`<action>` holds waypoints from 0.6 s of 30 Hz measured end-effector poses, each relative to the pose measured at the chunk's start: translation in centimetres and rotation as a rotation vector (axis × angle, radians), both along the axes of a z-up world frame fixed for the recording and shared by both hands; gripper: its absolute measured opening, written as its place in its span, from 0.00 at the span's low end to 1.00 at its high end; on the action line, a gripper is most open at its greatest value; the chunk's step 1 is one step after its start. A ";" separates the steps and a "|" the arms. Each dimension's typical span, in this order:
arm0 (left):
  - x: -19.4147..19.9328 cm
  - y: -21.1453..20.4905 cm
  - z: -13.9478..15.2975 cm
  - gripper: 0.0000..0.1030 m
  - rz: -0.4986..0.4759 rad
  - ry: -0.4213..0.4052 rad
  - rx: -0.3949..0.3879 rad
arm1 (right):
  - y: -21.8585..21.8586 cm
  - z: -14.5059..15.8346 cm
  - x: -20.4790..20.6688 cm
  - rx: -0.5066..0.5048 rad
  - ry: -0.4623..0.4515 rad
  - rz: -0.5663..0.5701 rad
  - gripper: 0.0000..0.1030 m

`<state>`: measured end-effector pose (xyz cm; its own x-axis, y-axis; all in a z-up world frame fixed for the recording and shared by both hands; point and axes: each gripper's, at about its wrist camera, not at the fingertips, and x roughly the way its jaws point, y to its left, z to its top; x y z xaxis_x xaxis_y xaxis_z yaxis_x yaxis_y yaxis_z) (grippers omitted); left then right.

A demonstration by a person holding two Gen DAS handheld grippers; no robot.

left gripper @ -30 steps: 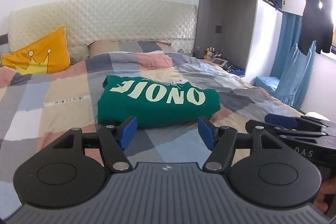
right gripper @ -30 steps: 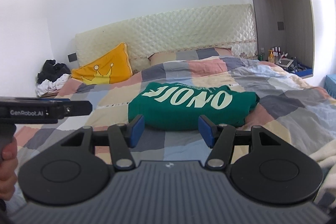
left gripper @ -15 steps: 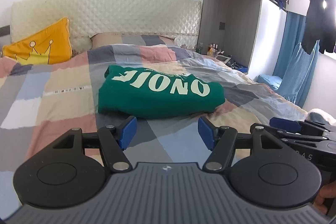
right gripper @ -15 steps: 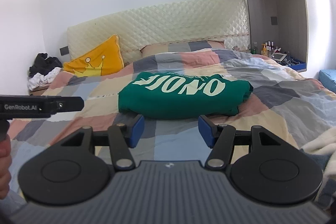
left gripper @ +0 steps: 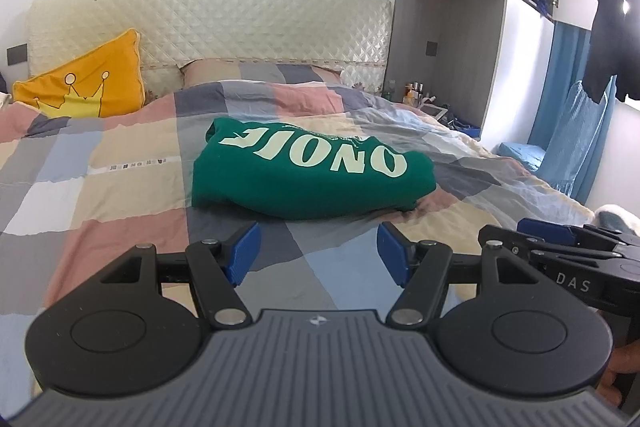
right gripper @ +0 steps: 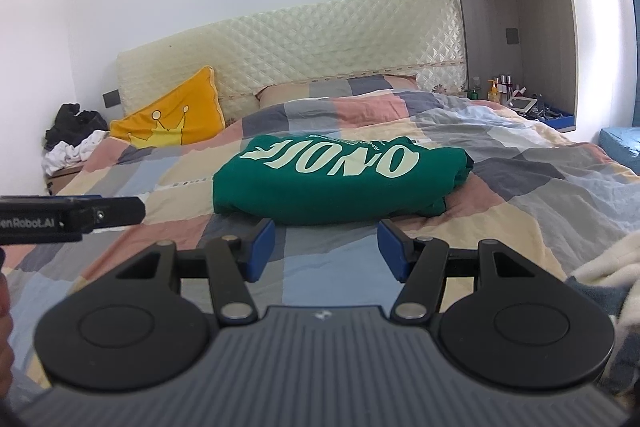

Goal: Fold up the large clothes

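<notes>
A green sweatshirt (left gripper: 308,175) with pale lettering lies folded into a compact rectangle on the checked bedspread (left gripper: 120,187). The right wrist view shows the same sweatshirt (right gripper: 340,179) in mid-bed. My left gripper (left gripper: 318,253) hovers over the quilt just short of the garment's near edge, open, with nothing between its blue pads. My right gripper (right gripper: 326,249) stands likewise short of the near edge, open and empty. Each gripper shows in the other's view: the right one (left gripper: 560,243) at the right side, the left one (right gripper: 76,213) at the left.
A yellow crown cushion (left gripper: 84,87) leans on the quilted headboard (left gripper: 240,23). A bedside niche with bottles (right gripper: 504,91) is at the right. A clothes pile (right gripper: 76,139) sits left of the bed. A white fleece blanket (right gripper: 604,259) lies near right. Dark clothes (left gripper: 612,35) hang by the window.
Both grippers have sunk a little toward the bed, so the sweatshirt sits higher and larger in both views. Their jaws have kept the same gap.
</notes>
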<state>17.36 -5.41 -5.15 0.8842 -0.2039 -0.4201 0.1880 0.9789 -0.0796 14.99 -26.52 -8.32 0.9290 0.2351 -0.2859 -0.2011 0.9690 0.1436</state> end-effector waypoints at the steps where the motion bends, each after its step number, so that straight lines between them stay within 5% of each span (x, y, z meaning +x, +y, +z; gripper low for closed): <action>1: 0.0 0.0 0.0 0.68 -0.001 -0.005 0.000 | 0.0 0.0 -0.1 -0.002 -0.003 -0.001 0.59; 10: -0.2 -0.1 -0.3 0.71 0.017 0.007 0.001 | -0.1 0.3 -0.4 -0.011 -0.006 -0.018 0.59; 18: -0.2 0.1 -0.2 0.94 0.035 0.009 -0.001 | 0.1 0.3 -0.3 -0.022 -0.005 -0.032 0.59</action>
